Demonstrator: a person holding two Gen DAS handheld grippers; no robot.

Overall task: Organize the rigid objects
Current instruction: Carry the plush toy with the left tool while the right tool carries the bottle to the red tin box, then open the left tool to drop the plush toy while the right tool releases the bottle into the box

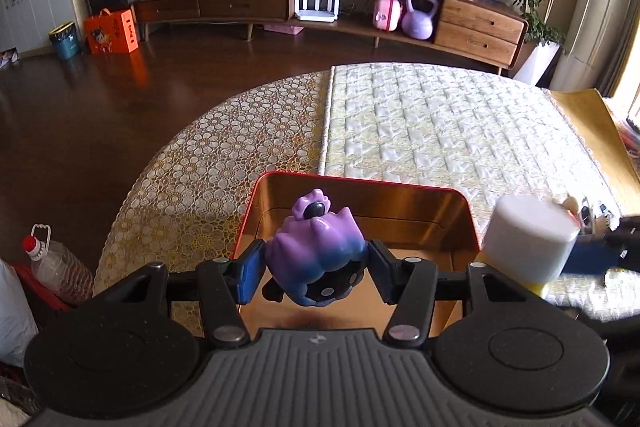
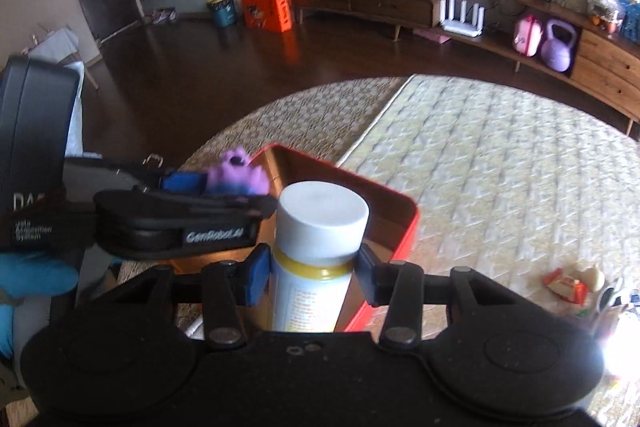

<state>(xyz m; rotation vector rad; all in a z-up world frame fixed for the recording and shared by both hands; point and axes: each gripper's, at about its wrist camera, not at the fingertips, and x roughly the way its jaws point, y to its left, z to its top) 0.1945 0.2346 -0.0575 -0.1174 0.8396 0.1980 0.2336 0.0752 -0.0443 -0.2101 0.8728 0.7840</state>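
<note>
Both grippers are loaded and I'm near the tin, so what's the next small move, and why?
Probably lower the left gripper and release the toy into the tin. The toy already hangs over the tin's floor, while the bottle in the right gripper sits nearer the rim.

I count two tongs: my left tongs [image 1: 316, 269] and my right tongs [image 2: 314, 277]. One purple toy [image 1: 316, 247] sits between the left pair, one white-capped bottle [image 2: 316, 247] between the right. One red tin [image 1: 360, 203] lies under both. To the right of my right tongs I see one small heap of oddments [image 2: 576, 287], too blurred to count.
</note>
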